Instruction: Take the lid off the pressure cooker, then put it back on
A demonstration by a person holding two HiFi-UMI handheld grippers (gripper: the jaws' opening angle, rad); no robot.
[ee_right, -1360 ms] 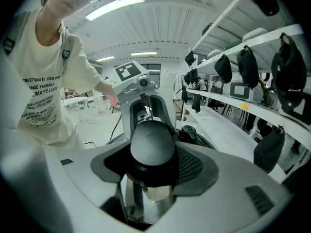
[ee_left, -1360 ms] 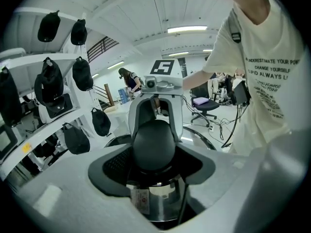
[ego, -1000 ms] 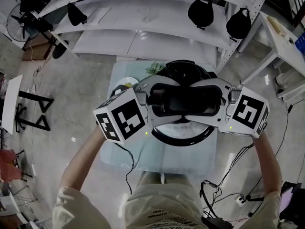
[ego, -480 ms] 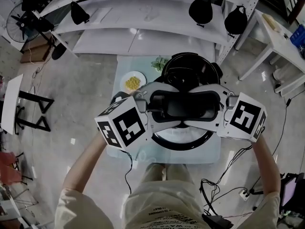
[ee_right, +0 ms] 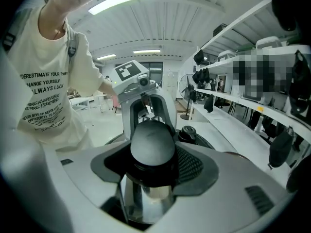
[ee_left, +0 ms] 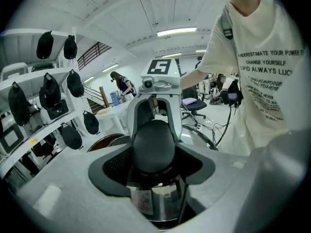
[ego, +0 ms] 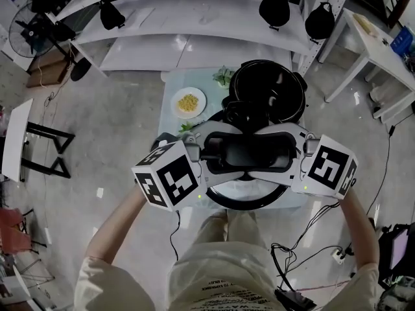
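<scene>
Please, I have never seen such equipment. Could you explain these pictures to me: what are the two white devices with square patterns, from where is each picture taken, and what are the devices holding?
There is no robot here. A person holds a two-jaw gripper in each hand. The head view comes from a camera on the person's head, looking down. Each gripper view comes from a camera riding on that gripper. The left gripper and the right gripper both clamp the black handle of the pressure cooker lid, from opposite sides. The lid is off. The open pot stands on a small table, beside a plate of yellow food.
</scene>
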